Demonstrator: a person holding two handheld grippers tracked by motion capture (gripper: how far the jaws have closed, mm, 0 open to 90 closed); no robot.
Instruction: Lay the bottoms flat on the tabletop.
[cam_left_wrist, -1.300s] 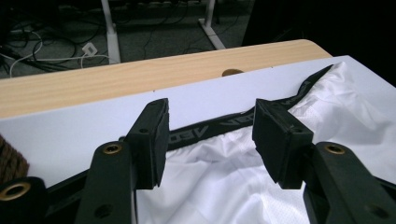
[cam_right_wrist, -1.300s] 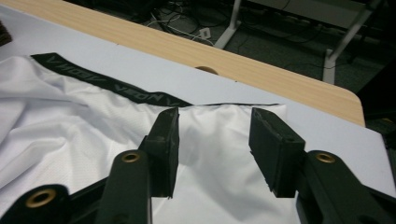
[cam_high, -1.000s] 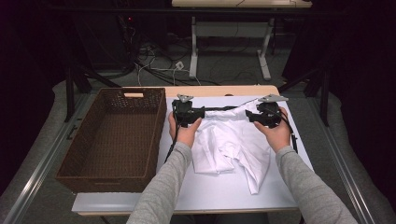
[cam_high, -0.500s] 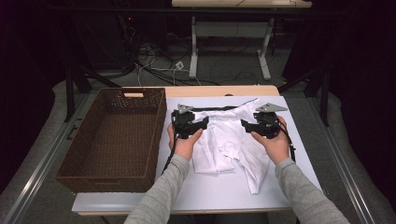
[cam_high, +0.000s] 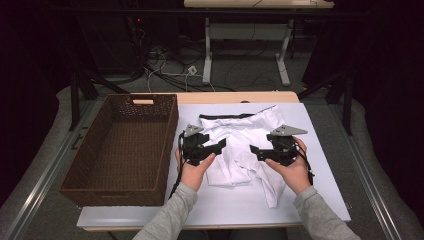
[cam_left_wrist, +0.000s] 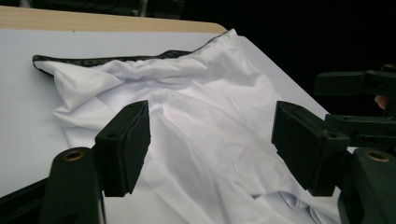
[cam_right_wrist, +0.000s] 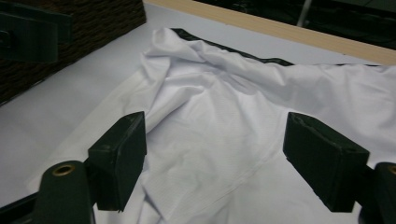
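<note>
White garment (cam_high: 245, 145) crumpled mid-tabletop, black waistband (cam_high: 225, 117) toward far edge, basket (cam_high: 125, 145) along left edge. Left gripper (cam_high: 220, 146) and right gripper (cam_high: 254, 150) both open over the cloth, facing each other, nothing pinched; jaws just been opening. For next fold: better to pinch one layer at the outer side edges, both sides level, keep cloth low and flat to avoid new wrinkles. Versus earlier frames: hands pulled back from the far waistband toward the near edge and turned inward

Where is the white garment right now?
In the high view, the white garment lies on the table's white top, right of the wicker basket.
</note>
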